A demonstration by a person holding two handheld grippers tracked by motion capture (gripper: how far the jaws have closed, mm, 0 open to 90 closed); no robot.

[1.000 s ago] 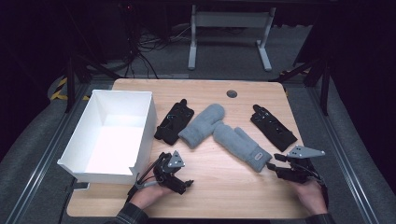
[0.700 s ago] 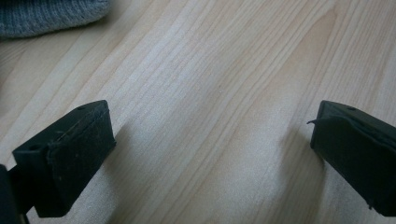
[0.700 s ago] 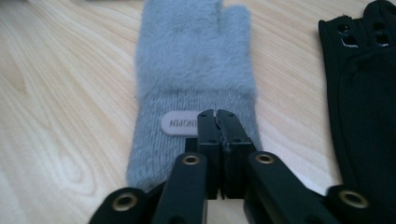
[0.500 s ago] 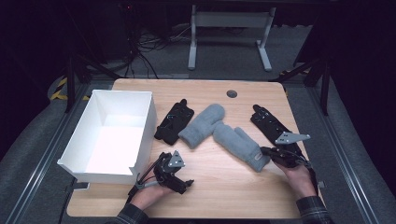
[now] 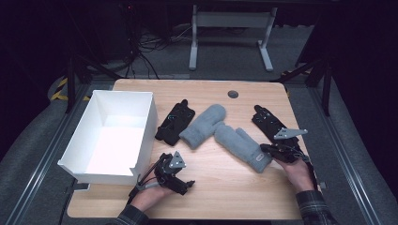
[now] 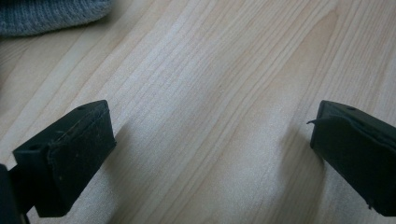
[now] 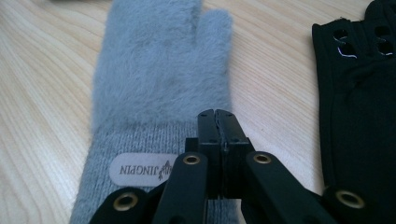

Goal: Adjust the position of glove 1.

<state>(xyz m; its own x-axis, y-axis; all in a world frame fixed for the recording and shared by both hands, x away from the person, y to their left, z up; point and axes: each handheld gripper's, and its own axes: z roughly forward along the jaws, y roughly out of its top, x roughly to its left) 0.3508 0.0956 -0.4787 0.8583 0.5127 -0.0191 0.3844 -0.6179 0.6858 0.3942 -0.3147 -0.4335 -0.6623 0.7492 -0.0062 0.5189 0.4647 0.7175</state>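
The right gripper [image 7: 219, 140], jaws pinched together on the grey mitten's [image 7: 159, 70] ribbed cuff, has the mitten's long axis running straight ahead, away from it

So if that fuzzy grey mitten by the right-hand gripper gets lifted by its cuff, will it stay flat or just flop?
Probably flop: the grey mitten is soft fleece with a knit cuff and lies limp on the table. Likely light, being thin fabric. It should not slip much; the right gripper sits shut over the ribbed cuff.
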